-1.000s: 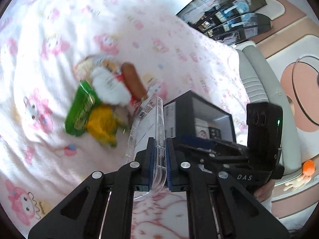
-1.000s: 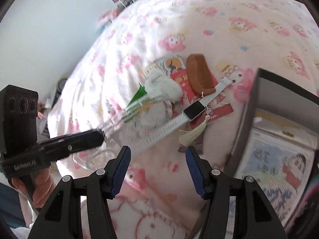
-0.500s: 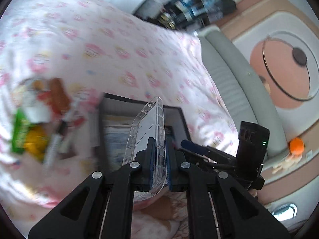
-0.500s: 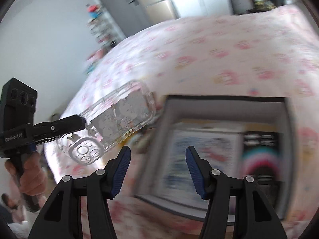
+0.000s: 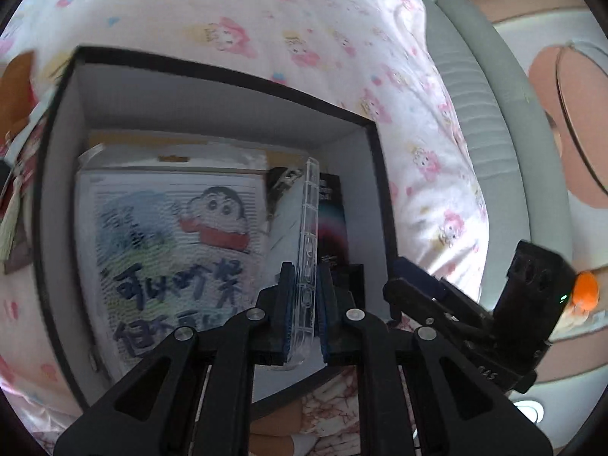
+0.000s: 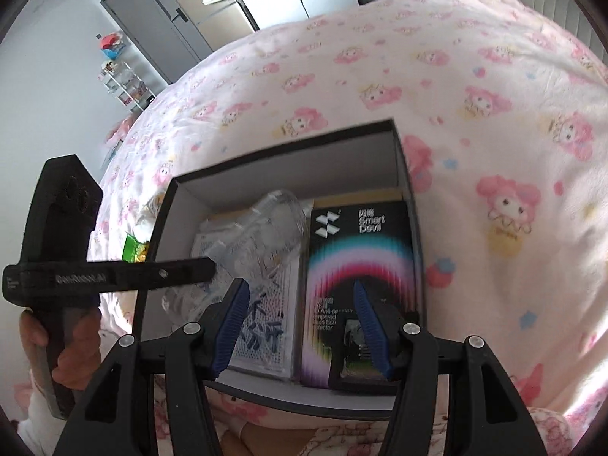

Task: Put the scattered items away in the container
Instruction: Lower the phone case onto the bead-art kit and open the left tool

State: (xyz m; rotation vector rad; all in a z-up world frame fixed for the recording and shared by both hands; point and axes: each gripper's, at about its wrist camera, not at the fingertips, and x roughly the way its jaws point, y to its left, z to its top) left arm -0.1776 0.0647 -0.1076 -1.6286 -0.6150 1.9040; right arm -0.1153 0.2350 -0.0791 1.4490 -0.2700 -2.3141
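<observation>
My left gripper (image 5: pixel 307 304) is shut on a clear phone case (image 5: pixel 309 235), held on edge over the open black box (image 5: pixel 228 76). In the right wrist view the case (image 6: pixel 262 239) hangs over the box's (image 6: pixel 288 152) left half, held by the left gripper (image 6: pixel 205 266). Inside lie a cartoon picture pack (image 5: pixel 171 250) and a black screen-protector box (image 6: pixel 357 262). My right gripper (image 6: pixel 300 323) is open and empty at the box's near edge.
The box sits on a pink cartoon-print blanket (image 6: pixel 475 114). Scattered items lie left of the box: a brown comb (image 5: pixel 15 87) and a green packet (image 6: pixel 133 249). A grey sofa edge (image 5: pixel 494 114) runs on the right. A wardrobe (image 6: pixel 171 22) stands at the back.
My left gripper has carried the phone case from over the item pile to above the box. The right gripper has swung right, from the pile to the box.
</observation>
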